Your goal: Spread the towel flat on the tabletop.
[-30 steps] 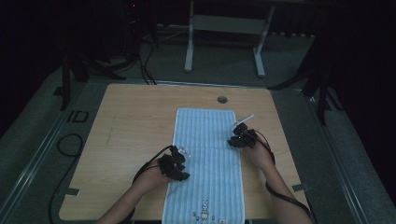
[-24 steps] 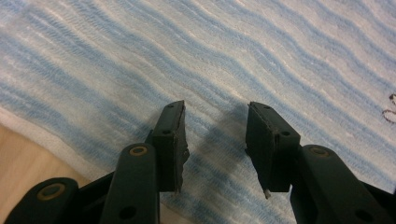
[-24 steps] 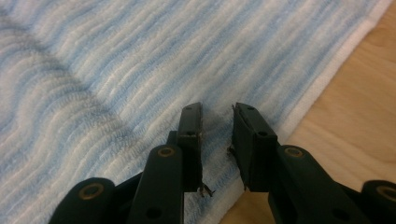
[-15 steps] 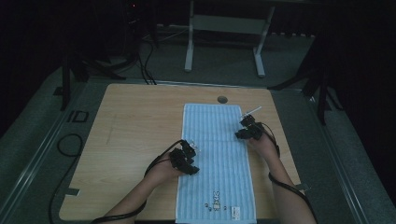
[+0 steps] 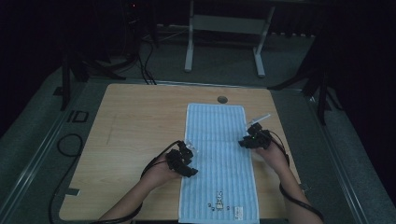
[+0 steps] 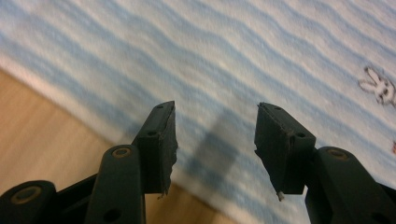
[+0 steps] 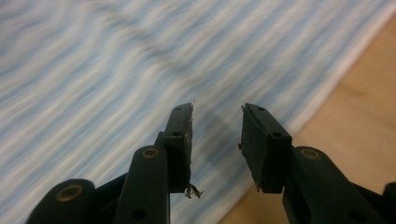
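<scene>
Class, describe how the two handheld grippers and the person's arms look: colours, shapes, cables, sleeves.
The left gripper and right gripper are black, each with two flat rectangular jaws on arms showing round brass-coloured rivets. A black cable trails from each. A pale plate tops the right one. The forearms are bare, no sleeves.

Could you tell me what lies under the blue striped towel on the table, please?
The blue striped towel lies flat on the wooden table, with bare wood showing along both long edges. Its near end reaches the table's front edge. Whether anything lies beneath it cannot be seen; no bulge shows.

A towel (image 5: 217, 158) is laid lengthwise on the table (image 5: 135, 140), flanked by the left gripper (image 5: 189, 147) and right gripper (image 5: 247, 137).
</scene>
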`<action>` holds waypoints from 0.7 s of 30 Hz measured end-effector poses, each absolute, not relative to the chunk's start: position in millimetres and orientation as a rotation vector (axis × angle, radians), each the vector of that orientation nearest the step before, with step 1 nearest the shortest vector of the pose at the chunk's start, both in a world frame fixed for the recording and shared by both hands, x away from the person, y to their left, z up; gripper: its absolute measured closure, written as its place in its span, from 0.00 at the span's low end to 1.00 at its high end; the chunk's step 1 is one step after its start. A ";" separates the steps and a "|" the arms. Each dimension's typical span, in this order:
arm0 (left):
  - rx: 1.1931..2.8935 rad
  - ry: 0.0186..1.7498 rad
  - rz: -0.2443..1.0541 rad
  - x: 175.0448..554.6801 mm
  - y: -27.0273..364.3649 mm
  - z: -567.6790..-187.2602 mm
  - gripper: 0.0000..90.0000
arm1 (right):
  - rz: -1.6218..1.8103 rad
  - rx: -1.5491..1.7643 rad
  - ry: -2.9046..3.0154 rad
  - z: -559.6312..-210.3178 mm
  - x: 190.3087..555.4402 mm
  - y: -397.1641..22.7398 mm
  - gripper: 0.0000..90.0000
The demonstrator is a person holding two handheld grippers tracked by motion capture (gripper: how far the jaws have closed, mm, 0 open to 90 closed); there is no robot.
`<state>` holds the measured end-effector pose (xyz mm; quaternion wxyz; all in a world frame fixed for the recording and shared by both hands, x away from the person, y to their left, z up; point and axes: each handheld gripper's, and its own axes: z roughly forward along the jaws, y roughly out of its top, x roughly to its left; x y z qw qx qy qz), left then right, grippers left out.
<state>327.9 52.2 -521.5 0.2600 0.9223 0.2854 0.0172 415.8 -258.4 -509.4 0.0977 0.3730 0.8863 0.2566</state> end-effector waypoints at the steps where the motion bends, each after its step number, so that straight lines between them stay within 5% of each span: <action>1: 2.508 0.770 0.051 326.3 53.1 -523.2 0.54 | 0.761 1.095 2.621 -510.1 407.7 -259.0 0.70; 21: 2.544 0.716 0.042 310.9 46.8 -530.7 0.52 | 0.720 1.026 2.672 -531.5 348.7 -266.3 0.65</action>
